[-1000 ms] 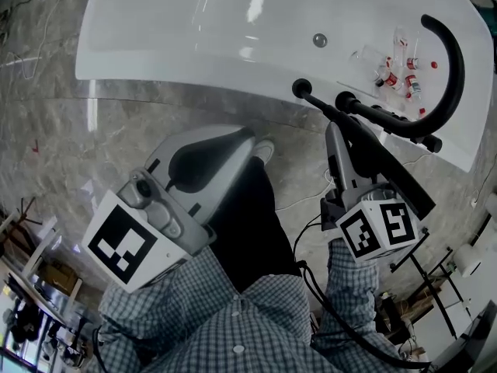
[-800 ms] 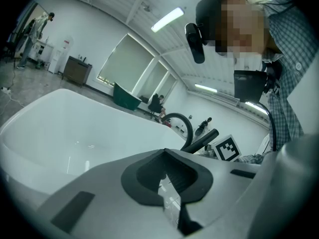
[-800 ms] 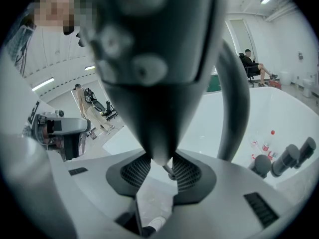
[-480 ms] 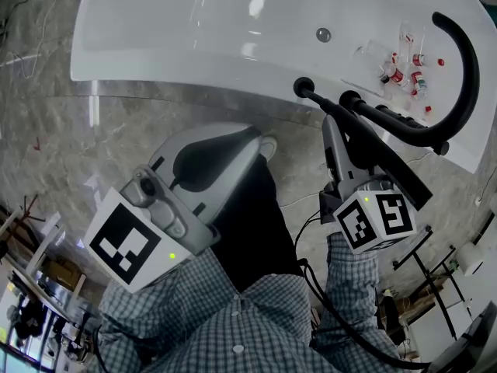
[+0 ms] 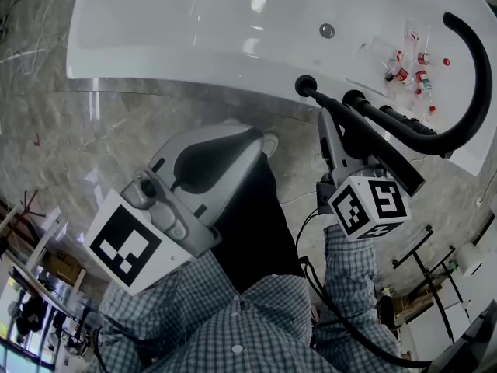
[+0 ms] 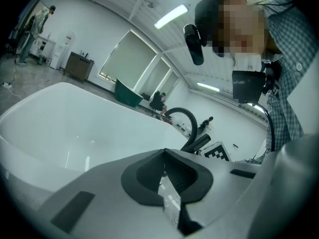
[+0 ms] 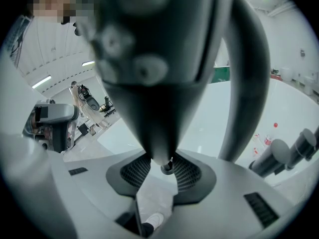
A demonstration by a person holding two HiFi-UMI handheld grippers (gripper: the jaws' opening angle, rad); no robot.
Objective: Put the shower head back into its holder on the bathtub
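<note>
**Lower than a second ago, nearly home**

Sunk nearer the bathtub (image 5: 155,29) rim: right tongs (image 5: 322,119), pinching the shower head (image 5: 392,165) at its narrow end. Left tongs (image 5: 260,140) pressed together, empty. Probably rigid, light, smooth and slippery; best gripped along the slim handle. Matte black, long, tapering.

The left claw (image 6: 164,152), jaws together and empty, faces the white bathtub (image 6: 75,133) and curved black pipe (image 6: 192,123).
</note>
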